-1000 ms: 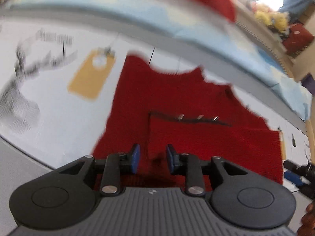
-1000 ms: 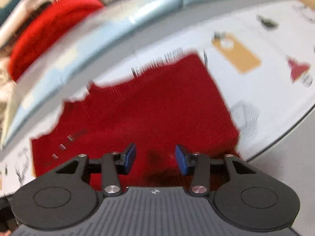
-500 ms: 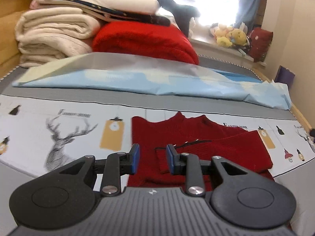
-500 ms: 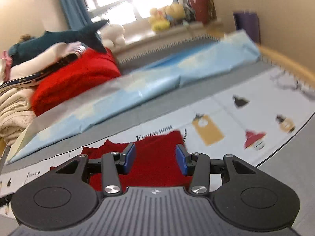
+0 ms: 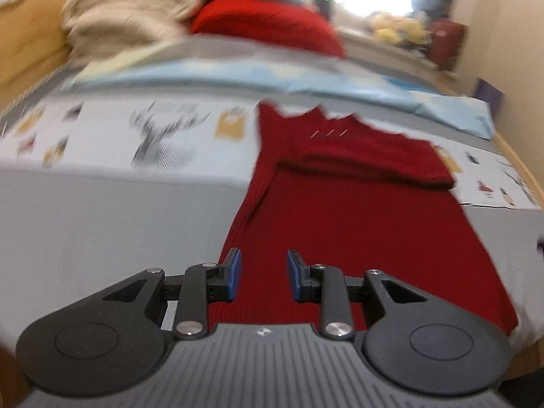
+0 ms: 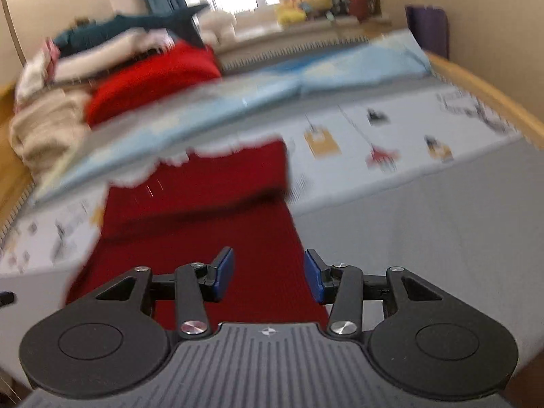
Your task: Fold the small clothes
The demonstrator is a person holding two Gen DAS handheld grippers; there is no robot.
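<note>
A small dark red knit sweater lies flat on the bed, its sleeves folded across the chest and its hem toward me. It also shows in the right wrist view. My left gripper is open and empty over the hem's left part. My right gripper is open and empty over the hem's right edge. Both views are blurred.
A printed white sheet and a grey cover lie under the sweater. A folded light blue sheet lies behind it. Stacked blankets with a bright red one stand at the back. A wooden bed rail runs along the right.
Both grippers have drawn back toward the near edge of the bed and now sit over the sweater's hem. Both stay open. The sweater has not moved.
</note>
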